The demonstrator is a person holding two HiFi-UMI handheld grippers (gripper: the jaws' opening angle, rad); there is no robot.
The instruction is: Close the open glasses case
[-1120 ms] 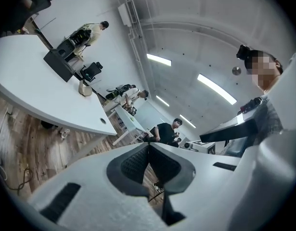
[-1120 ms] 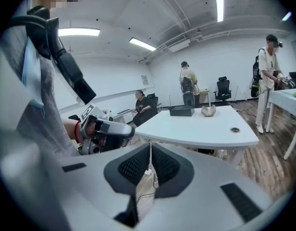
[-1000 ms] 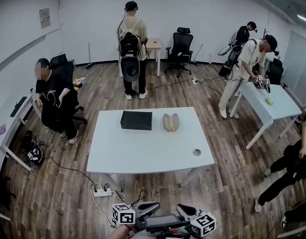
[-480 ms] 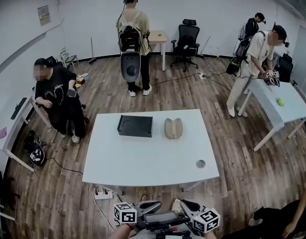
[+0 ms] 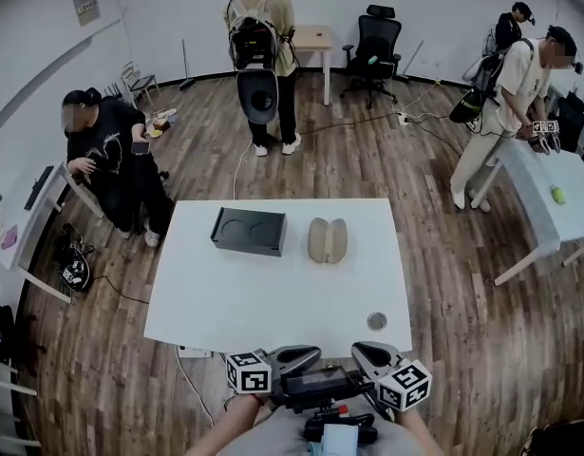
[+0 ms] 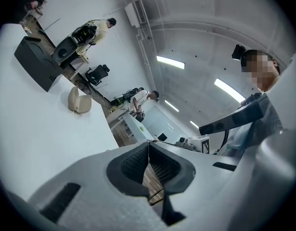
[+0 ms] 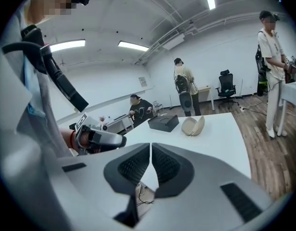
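The open glasses case is beige and lies spread in two halves at the far middle of the white table. It also shows far off as the glasses case and the glasses case. My left gripper and right gripper hang side by side just short of the table's near edge, well away from the case. Both left gripper and right gripper have their jaws shut with nothing between the pads.
A black box stands left of the case. A round cable hole sits near the table's front right corner. A seated person, a standing person with a backpack and a person at a second table surround it.
Both grippers have moved forward with me towards the table's near edge, and the table now looks closer. Their jaws stay shut. The case and box have not moved.
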